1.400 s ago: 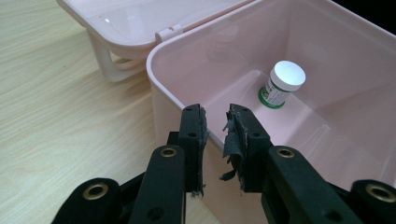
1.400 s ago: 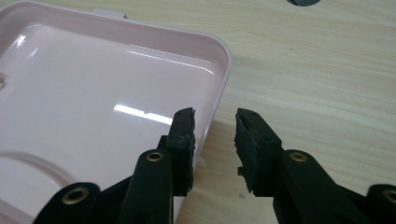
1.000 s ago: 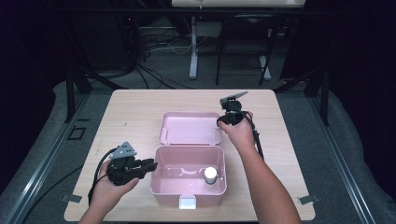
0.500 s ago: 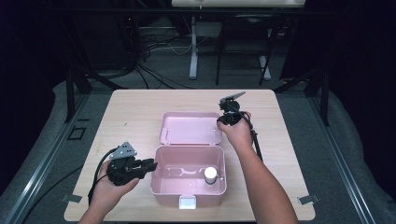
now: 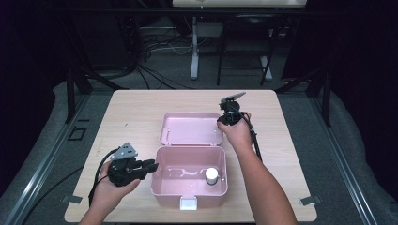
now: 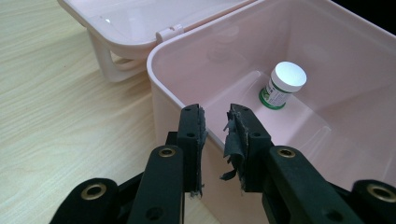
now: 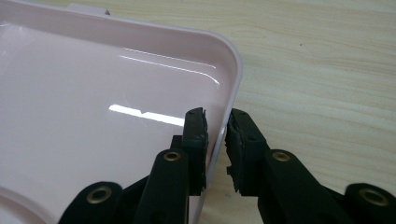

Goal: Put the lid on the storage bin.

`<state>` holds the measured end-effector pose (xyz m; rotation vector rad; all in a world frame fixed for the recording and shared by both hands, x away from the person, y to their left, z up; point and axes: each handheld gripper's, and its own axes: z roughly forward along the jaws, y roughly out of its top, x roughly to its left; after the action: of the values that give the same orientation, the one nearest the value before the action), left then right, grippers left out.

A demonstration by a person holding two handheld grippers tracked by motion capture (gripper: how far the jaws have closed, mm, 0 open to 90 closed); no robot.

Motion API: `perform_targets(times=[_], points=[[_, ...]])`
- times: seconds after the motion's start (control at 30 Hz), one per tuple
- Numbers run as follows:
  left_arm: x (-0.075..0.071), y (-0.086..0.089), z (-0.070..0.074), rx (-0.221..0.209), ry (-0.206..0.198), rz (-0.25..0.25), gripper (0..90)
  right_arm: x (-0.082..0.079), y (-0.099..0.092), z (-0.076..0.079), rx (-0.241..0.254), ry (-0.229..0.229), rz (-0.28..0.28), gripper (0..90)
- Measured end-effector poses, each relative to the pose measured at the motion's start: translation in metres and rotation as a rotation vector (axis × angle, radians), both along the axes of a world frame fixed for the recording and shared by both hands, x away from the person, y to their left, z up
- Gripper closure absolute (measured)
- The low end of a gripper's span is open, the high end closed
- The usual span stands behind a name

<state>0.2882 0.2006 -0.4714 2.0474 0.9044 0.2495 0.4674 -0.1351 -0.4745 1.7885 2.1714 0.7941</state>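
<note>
Gaping pale pink box (image 5: 189,185), lid (image 5: 191,128) thrown back, left gripper (image 6: 215,122) pinching its wall, right gripper (image 7: 215,126) clamping the lid's rim.

the pink box (image 5: 190,187) stands open near the desk's (image 5: 136,108) front edge, its walls barring any level way in; the open top gives a way down. inside, a small white-capped bottle (image 5: 211,175) stands upright by the right wall, with bare floor to its left. the lid (image 5: 191,128) lies flat behind the box, taking the middle. wide bare wood runs along the back and both sides. the left tongs (image 5: 149,165) straddle the left wall; the right tongs (image 7: 215,123) straddle the lid's rim.
</note>
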Motion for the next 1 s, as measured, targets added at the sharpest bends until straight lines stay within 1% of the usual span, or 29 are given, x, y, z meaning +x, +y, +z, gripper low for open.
perform_targets(times=[0.07, 0.1, 0.23, 0.27, 0.4, 0.57, 0.83, 0.87, 0.97, 1.0], points=[[0.0, 0.0, 0.0, 0.001, 0.0, 0.0, 74.6, 0.0, 0.0, 0.0, -0.002, 0.0, 0.0, 78.4], [0.0, 0.0, 0.0, 0.001, 0.0, 0.0, 74.6, 0.0, 0.0, 0.0, -0.007, -0.003, -0.004, 80.0], [0.0, 0.0, 0.0, 0.0, 0.0, 0.0, 74.6, 0.0, 0.001, 0.002, -0.004, -0.004, -0.015, 80.8], [0.0, 0.0, 0.0, 0.0, 0.0, 0.0, 74.6, -0.001, 0.001, 0.003, -0.012, -0.008, -0.016, 81.2], [0.0, 0.0, 0.0, 0.001, 0.0, 0.001, 74.6, -0.001, 0.001, 0.004, 0.0, -0.006, -0.026, 81.6], [0.0, -0.001, 0.0, 0.004, 0.0, 0.002, 74.6, -0.002, 0.001, 0.005, -0.002, -0.01, -0.028, 81.9], [0.0, -0.001, 0.0, 0.003, 0.002, 0.003, 74.7, -0.004, 0.002, 0.009, -0.004, -0.033, -0.03, 82.8], [0.0, -0.001, 0.0, 0.003, 0.001, 0.004, 74.7, -0.005, 0.002, 0.01, 0.005, -0.037, -0.036, 83.0], [0.0, -0.001, 0.0, 0.003, 0.0, 0.004, 74.7, -0.006, 0.001, 0.011, 0.006, -0.041, -0.034, 83.1], [0.0, -0.001, 0.0, 0.002, 0.0, 0.005, 74.7, -0.007, 0.001, 0.013, 0.005, -0.055, -0.032, 83.3]])
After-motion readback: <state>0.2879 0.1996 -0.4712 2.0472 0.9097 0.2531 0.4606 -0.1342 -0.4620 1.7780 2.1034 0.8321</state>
